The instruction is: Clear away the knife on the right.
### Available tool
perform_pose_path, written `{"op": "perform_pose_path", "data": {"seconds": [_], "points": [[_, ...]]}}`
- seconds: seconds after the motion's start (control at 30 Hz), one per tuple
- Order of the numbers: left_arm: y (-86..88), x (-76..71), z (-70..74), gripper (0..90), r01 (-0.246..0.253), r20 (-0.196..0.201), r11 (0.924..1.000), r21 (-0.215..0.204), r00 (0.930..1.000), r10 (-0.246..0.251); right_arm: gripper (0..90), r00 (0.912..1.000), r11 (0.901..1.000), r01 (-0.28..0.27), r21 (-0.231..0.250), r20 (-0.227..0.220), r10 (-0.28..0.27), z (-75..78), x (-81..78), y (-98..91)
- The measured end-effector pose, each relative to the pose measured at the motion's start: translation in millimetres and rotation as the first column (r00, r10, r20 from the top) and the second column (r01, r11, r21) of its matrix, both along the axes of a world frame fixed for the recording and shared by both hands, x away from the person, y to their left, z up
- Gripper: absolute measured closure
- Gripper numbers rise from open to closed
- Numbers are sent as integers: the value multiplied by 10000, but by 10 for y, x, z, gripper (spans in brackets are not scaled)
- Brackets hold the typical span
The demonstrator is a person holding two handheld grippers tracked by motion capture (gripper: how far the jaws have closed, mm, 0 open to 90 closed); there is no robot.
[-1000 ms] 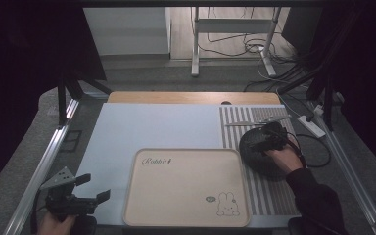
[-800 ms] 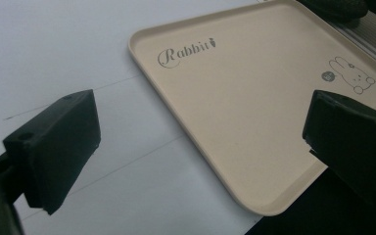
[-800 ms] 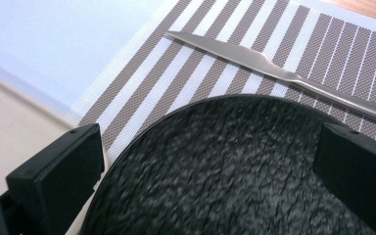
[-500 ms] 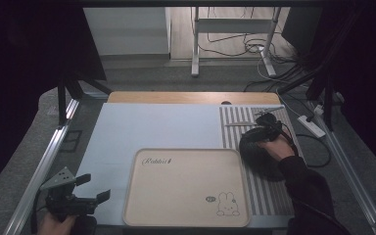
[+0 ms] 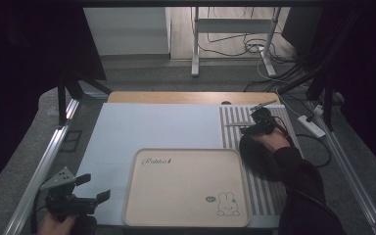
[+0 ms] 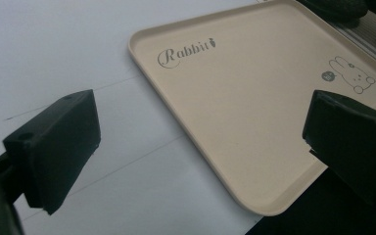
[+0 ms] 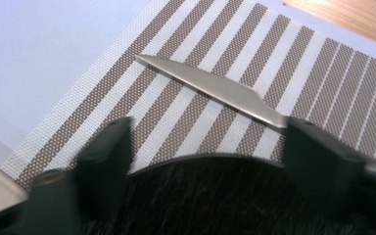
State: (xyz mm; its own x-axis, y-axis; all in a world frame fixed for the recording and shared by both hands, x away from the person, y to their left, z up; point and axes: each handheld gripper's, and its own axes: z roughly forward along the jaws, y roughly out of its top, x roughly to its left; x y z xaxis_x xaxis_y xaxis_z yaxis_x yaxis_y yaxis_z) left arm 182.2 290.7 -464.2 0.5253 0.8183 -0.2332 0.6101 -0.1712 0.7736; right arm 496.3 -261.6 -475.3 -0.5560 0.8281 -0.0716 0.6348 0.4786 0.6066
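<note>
A beige tray (image 5: 186, 188) printed "Rabbit" lies at the table's front; its corner (image 6: 254, 122) fills the space ahead of my left gripper. A dark round plate (image 5: 255, 152) sits on the striped placemat (image 5: 235, 115), and a metal knife (image 5: 239, 124) lies just beyond it. My right gripper (image 5: 252, 128) hovers at the plate's far rim (image 7: 210, 186). Its jaws have just been closing and still stand apart, with the rim between them and no pad pressing. The knife (image 7: 215, 88) lies ahead, its near end beside the right jaw. My left gripper (image 5: 95, 187) rests open at the front left.
The pale blue table top (image 5: 152, 127) stretches left of the placemat. A wooden strip (image 5: 176, 97) runs along the far edge. Metal frame rails (image 5: 44, 166) flank the table, and a power strip (image 5: 312, 126) with cables lies to the right.
My right gripper has moved away from the person, from over the dark plate to its far rim near the knife. The left gripper has stayed put.
</note>
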Motion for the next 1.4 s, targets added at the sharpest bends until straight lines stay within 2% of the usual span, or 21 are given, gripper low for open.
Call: {"op": "perform_pose_path", "data": {"seconds": [0.07,0.1,0.13,0.2,0.23,0.27,0.4,0.5,0.57,0.63,0.87,0.93,1.03,1.4], "points": [[-1,-1,0,17,-9,0,10000,1,10000,9,452,9995,9998,-186,75,-238,188,4,44,-1],[-1,-1,0,17,4,6,10000,8,10000,-4,578,9985,9995,-317,32,-448,318,-3,99,5],[-1,0,0,17,6,8,10000,9,10000,-6,578,9985,9995,-317,32,-448,318,-3,99,5],[-2,-1,0,17,-4,3,10000,7,10000,4,709,9936,9975,-675,226,-887,692,-23,169,5],[-2,-1,1,17,8,7,10000,12,10000,-8,767,9921,9967,-795,145,-966,805,-39,199,13],[-3,-1,1,17,8,8,10000,18,10000,-8,880,9880,9941,-1072,141,-1101,1081,-79,254,29],[-6,-2,1,17,4,10,10000,44,10000,-4,895,9838,9914,-1306,-27,-1241,1293,-137,338,56],[-6,-2,0,17,5,12,10000,47,10000,-5,896,9781,9911,-1328,120,-1599,1330,-199,451,82],[-6,-3,0,17,5,13,10000,50,10000,-5,896,9768,9907,-1350,153,-1660,1356,-222,477,92],[-6,-4,0,17,10,25,10000,53,10000,-10,896,9748,9897,-1425,-107,-1751,1385,-262,522,110],[-9,-4,0,17,22,20,10000,91,10000,-22,897,9831,9936,-1108,-226,-1491,1062,-261,689,46],[-12,-3,0,17,20,7,9999,104,10000,-20,897,9861,9944,-984,-388,-1380,922,-260,733,20],[-12,-2,0,17,10,4,9999,109,10000,-10,897,9903,9976,-598,-339,-1277,550,-262,819,-52],[-9,-5,-1,17,-7,-10,9999,101,10000,8,897,9933,9996,172,-227,-1143,-197,-260,931,-231]]}}
